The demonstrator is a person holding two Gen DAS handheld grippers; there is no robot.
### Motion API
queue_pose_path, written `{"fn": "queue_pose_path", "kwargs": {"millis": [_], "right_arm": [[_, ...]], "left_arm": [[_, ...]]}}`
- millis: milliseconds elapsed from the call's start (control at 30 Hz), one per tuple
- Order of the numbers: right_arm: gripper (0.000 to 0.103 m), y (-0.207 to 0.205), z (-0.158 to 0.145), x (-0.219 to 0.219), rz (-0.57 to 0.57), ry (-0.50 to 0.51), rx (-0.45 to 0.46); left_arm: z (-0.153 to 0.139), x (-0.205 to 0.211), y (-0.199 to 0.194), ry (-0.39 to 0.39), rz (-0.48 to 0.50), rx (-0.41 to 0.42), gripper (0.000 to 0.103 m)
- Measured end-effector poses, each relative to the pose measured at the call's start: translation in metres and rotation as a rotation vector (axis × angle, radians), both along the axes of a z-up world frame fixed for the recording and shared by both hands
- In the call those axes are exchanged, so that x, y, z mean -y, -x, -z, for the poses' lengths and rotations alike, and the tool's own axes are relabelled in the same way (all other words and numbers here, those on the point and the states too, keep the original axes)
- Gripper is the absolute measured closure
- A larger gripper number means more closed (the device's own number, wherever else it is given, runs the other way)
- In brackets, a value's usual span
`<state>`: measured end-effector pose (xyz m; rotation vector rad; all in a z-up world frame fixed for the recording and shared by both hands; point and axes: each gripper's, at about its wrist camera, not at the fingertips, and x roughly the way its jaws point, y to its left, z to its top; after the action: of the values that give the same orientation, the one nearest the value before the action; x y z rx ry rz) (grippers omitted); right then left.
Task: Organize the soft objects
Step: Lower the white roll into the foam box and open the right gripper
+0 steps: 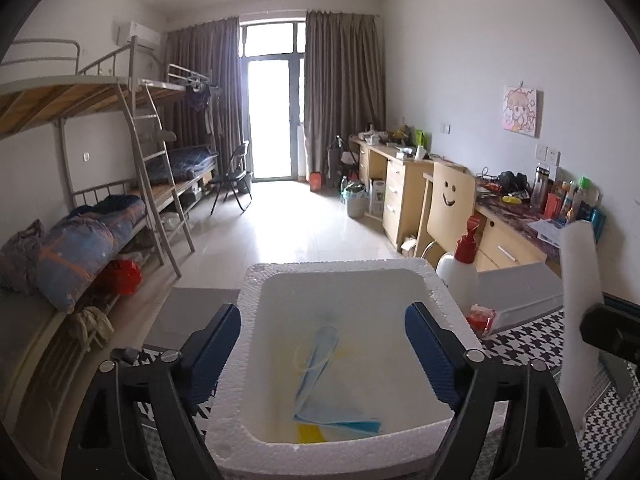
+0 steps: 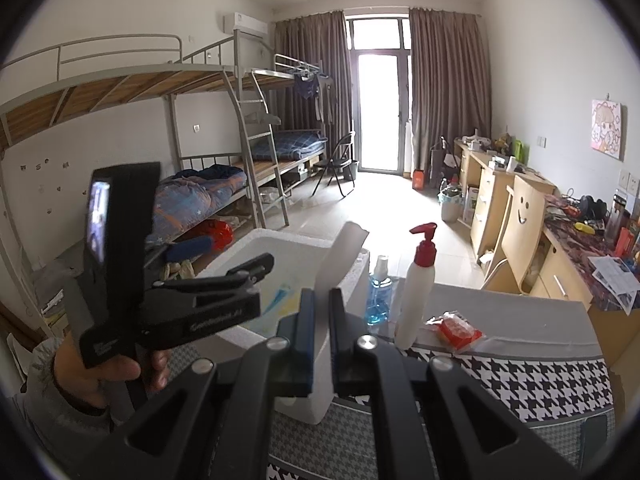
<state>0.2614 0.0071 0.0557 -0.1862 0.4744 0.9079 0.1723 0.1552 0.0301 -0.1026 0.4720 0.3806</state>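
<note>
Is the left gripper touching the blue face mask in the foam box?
Apart. The left wrist view shows the left gripper open, its pads spread above the foam box, while the blue face mask lies free on the bottom.

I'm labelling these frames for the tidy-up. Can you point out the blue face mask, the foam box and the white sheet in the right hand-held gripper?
blue face mask (image 1: 340, 426): left wrist view, on its pleated lower part.
foam box (image 1: 332, 270): left wrist view, on the far rim.
white sheet (image 2: 340, 256): right wrist view, on its upper part above the closed pads.

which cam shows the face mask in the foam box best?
Left wrist: the blue face mask lies in full view on the foam box floor. Right wrist shows only a blue sliver behind the left gripper.
</note>
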Motion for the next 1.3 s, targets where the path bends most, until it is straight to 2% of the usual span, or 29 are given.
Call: {"fn": "queue_pose_path", "kwargs": {"millis": [100, 300, 833, 1300], "right_arm": [[0.095, -0.001, 0.0, -0.001, -0.001, -0.001, 0.001], [0.095, -0.003, -0.004, -0.01, -0.013, -0.002, 0.002], [0.095, -0.012, 0.002, -0.04, -0.022, 0.023, -0.027], [0.094, -0.019, 0.009, -0.067, -0.04, 0.056, -0.063]], "left_arm": [[-0.002, -0.004, 0.007, 0.002, -0.02, 0.019, 0.007], [-0.005, -0.012, 0.018, 0.005, -0.048, 0.043, 0.001], [-0.004, -0.021, 0.047, -0.001, -0.066, 0.07, 0.001], [0.006, -0.038, 0.063, 0.025, -0.089, 0.064, 0.001]]}}
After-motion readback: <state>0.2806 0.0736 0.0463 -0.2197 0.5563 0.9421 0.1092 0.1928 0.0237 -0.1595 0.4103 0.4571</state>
